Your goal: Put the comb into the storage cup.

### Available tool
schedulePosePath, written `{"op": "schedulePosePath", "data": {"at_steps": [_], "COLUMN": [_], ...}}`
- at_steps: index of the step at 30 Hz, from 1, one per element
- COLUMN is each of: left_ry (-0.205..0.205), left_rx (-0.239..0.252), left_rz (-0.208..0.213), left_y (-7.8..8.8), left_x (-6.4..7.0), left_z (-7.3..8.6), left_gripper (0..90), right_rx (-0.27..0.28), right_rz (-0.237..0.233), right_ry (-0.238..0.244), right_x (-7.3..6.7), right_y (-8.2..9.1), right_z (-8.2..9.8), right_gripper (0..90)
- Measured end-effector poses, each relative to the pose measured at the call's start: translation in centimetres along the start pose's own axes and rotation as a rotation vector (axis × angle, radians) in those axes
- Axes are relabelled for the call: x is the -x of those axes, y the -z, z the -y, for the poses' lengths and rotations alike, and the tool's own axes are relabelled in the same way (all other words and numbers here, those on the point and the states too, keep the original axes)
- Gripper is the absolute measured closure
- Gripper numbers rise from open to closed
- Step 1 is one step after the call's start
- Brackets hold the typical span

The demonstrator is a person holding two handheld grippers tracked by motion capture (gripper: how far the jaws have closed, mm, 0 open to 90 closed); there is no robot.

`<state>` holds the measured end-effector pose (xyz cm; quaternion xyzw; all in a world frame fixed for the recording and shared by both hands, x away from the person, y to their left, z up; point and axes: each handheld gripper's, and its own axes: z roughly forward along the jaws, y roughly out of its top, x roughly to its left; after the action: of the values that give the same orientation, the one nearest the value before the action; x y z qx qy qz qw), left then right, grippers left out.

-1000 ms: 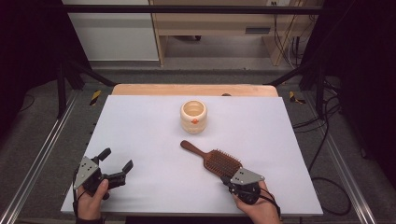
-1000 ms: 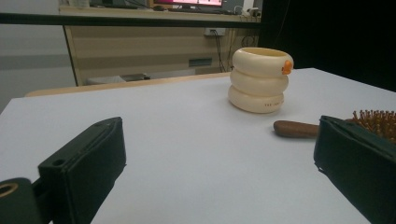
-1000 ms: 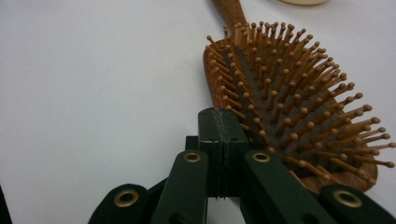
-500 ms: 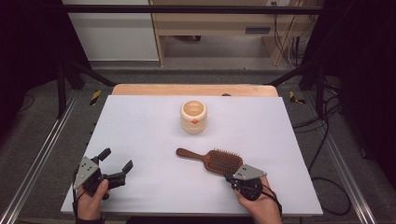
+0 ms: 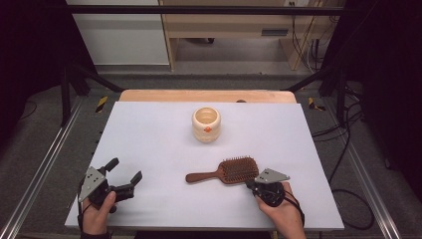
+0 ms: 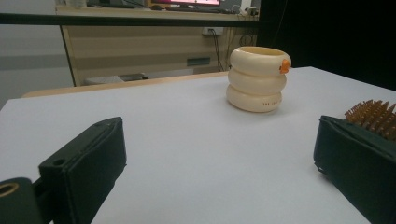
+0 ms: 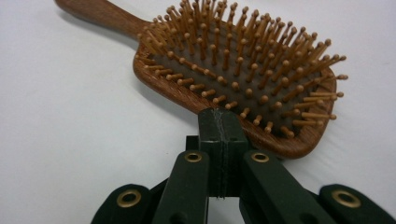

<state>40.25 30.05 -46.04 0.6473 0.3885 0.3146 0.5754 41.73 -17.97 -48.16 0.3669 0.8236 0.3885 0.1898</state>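
Two tools here: right tool (image 7: 219, 122) pinched together against the brown wooden bristle hairbrush (image 5: 231, 170); left tool (image 5: 125, 175), well left of it, gapes apart.

Each hand-held gripper is black — the left hand-held gripper (image 5: 123, 178) and the right hand-held gripper (image 5: 250, 183) both carry a grey three-cornered plate on top, dotted with small holes. In the right gripper view the linkage arms show brass-coloured rivet rings; the jaw pads look dull, rubbery black. A thin dark cable loops round each wrist — no sleeves reach the hands.
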Motion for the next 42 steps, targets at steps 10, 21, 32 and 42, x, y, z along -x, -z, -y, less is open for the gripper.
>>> {"op": "schedulePosePath", "data": {"at_steps": [10, 21, 32, 42], "left_ry": [0.005, -0.001, -0.007, -0.012], "left_rx": [-0.002, -0.010, -0.019, -0.028], "left_rz": [0.006, 0.011, 0.012, 0.015], "left_y": [-0.1, -0.2, -0.3, -0.4], "left_x": [0.1, 0.3, 0.4, 0.5], "left_z": [0.0, 0.0, 0.1, 0.2], "left_gripper": [2.4, 2.4, 2.5, 2.5], "right_rx": [-0.034, -0.063, -0.087, -0.103], "right_rz": [0.020, 0.036, 0.035, 0.036], "right_ry": [-0.044, -0.087, -0.118, -0.120], "right_x": [1.1, 2.3, 3.6, 4.5], "right_y": [-0.5, -1.2, -1.7, -2.7], "right_z": [-0.7, -1.8, -2.7, -3.8], "right_gripper": [90.0, 90.0, 90.0, 90.0]}}
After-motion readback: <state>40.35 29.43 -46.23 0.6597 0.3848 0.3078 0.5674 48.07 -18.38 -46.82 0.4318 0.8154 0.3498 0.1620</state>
